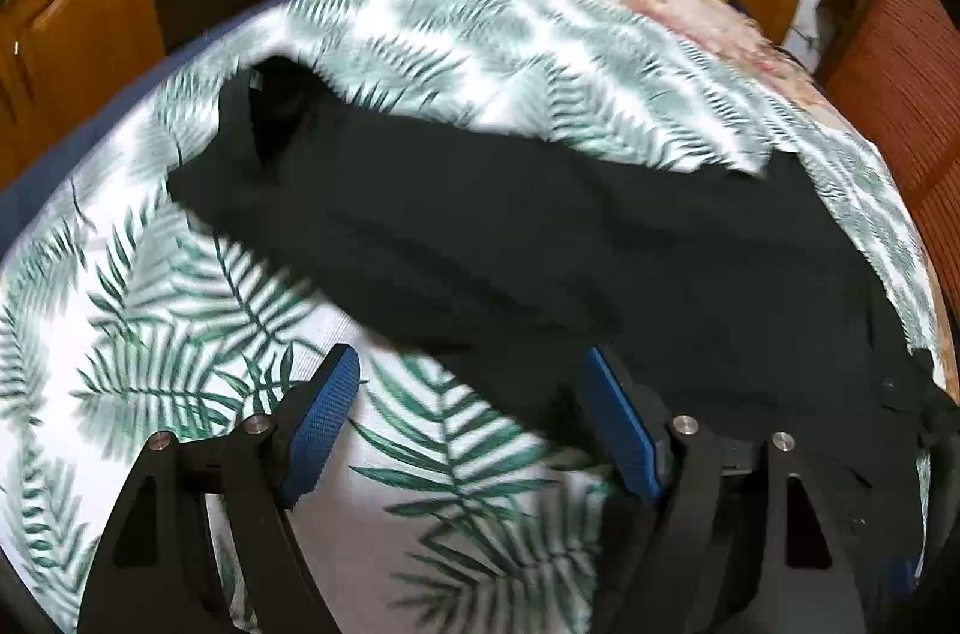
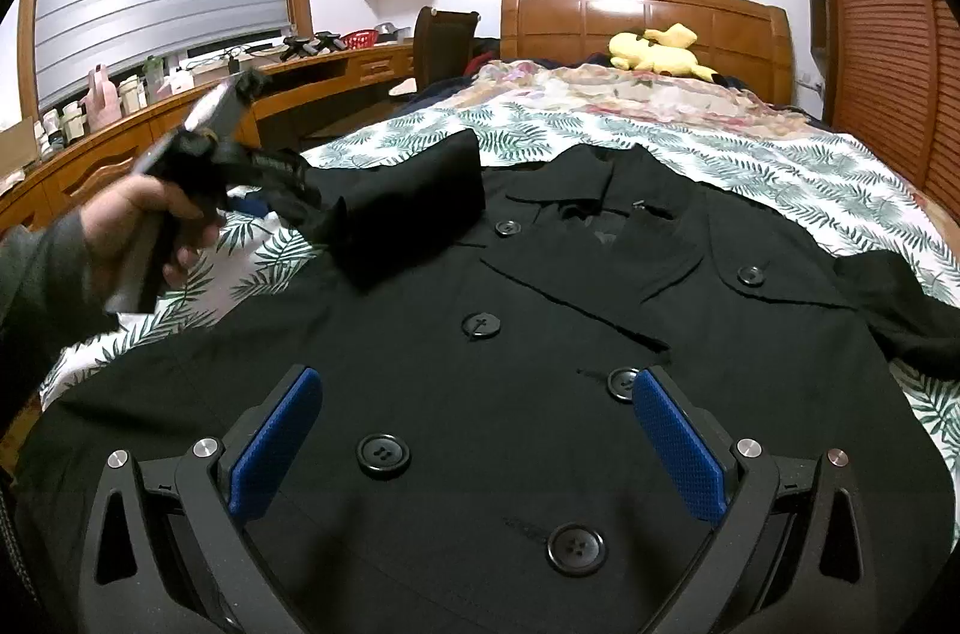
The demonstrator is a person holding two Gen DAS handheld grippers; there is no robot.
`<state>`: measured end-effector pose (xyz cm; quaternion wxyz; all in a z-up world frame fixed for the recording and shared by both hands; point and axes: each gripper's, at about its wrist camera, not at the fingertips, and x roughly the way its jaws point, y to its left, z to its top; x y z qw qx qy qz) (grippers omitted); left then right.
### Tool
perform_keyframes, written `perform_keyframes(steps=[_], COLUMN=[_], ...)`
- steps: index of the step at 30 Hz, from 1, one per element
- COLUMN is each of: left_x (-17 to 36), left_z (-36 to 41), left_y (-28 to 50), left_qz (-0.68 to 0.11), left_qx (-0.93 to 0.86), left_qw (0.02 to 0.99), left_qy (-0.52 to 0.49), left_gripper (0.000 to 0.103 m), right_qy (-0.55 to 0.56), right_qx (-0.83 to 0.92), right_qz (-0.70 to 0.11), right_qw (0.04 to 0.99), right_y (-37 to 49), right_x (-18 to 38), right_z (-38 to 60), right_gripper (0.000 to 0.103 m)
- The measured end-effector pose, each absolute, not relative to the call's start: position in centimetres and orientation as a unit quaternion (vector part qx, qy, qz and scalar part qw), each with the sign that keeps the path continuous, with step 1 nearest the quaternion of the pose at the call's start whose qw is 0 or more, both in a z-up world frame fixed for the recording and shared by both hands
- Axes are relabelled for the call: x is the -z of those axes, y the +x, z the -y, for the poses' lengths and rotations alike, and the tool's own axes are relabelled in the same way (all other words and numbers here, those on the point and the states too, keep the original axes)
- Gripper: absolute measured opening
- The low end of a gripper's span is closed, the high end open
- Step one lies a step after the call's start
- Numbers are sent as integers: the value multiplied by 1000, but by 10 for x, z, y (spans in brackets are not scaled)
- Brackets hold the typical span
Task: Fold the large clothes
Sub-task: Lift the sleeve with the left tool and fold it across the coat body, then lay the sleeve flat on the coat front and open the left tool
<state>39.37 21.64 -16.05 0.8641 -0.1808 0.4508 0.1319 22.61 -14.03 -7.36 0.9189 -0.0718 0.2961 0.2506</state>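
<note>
In the right wrist view, the right claw (image 2: pixel 477 445) fills the bottom of the frame, its 2 blue pads spread wide over the front of the black coat (image 2: pixel 480 334) and gripping nothing. The coat lies face up on the bed (image 2: pixel 780 154), buttons showing, collar toward the headboard. At mid left, a sleeve (image 2: pixel 408 208) is already folded across the chest, and a hand (image 2: pixel 150 220) carries the left claw beside it.

In the left wrist view, the left claw (image 1: pixel 465 418) is also open at the bottom of the frame, empty, over the leaf-print sheet with the coat's dark edge just ahead of it.

The step in hand looks like bringing in the other sleeve (image 2: pixel 900 310), which sprawls at the right edge. To do it well, pinch that sleeve near the cuff, lift it only slightly, and lay it flat across the chest, while the other claw steadies the body so the first fold stays put.

Far back, a yellow plush toy (image 2: pixel 654 52) rests by the headboard.
</note>
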Motion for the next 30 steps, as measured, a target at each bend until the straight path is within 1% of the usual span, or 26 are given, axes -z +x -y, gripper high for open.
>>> perform_keyframes(steps=[3,5,6,7,8,9,10,12,16,20,24,30], left_x=[180,181,182,182,182,180,177,165,124,69,27,8], left_z=[-227,-227,-225,-222,-221,-221,-221,-217,-187,-138,-84,-17], left_y=[400,404,408,414,416,418,418,414,399,372,343,306], left_qz=[-456,-445,-446,-448,-447,-445,-443,-432,-394,-356,-330,-314], left_qx=[-127,-126,-127,-129,-128,-121,-124,-128,-115,-74,-29,25], left_qw=[858,866,868,870,872,873,874,881,906,929,943,948], left_qy=[-200,-190,-178,-160,-154,-156,-159,-145,-102,-68,-22,33], left_gripper=[78,78,70,43,29,10,4,3,3,3,3,3], right_qy=[-72,-71,-71,-70,-69,-68,-68,-67,-67,-71,-78,-59], right_qx=[-253,-254,-255,-256,-257,-258,-258,-258,-254,-251,-234,-197], right_qz=[-301,-304,-306,-307,-309,-310,-311,-312,-304,-298,-284,-284], right_qw=[917,915,915,914,913,913,912,912,916,918,927,936], right_y=[229,231,232,233,233,235,236,237,234,224,205,188], right_x=[74,74,74,74,75,75,75,75,72,64,54,42], right_z=[140,139,139,139,139,139,139,139,140,145,163,201], right_gripper=[103,103,103,103,103,103,103,103,103,103,103,103])
